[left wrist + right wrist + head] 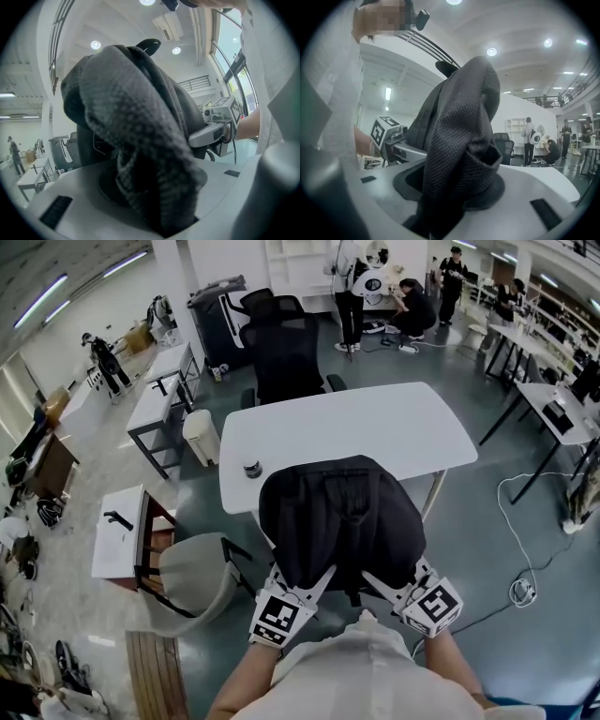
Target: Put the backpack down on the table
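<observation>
Bright, even indoor light: ceiling strips (42,298) at 10 o'clock in the head view, round lamps (176,50) around 12 in both gripper views. Heavy fisheye bending, with black corners in the gripper views. The backpack (140,140) reads dark and soft up close; the table (375,423) glares white.

The backpack (342,521) is black mesh weave, the table (356,423) is white, and the left gripper (317,582) and right gripper (377,582) show black-and-white square markers.
</observation>
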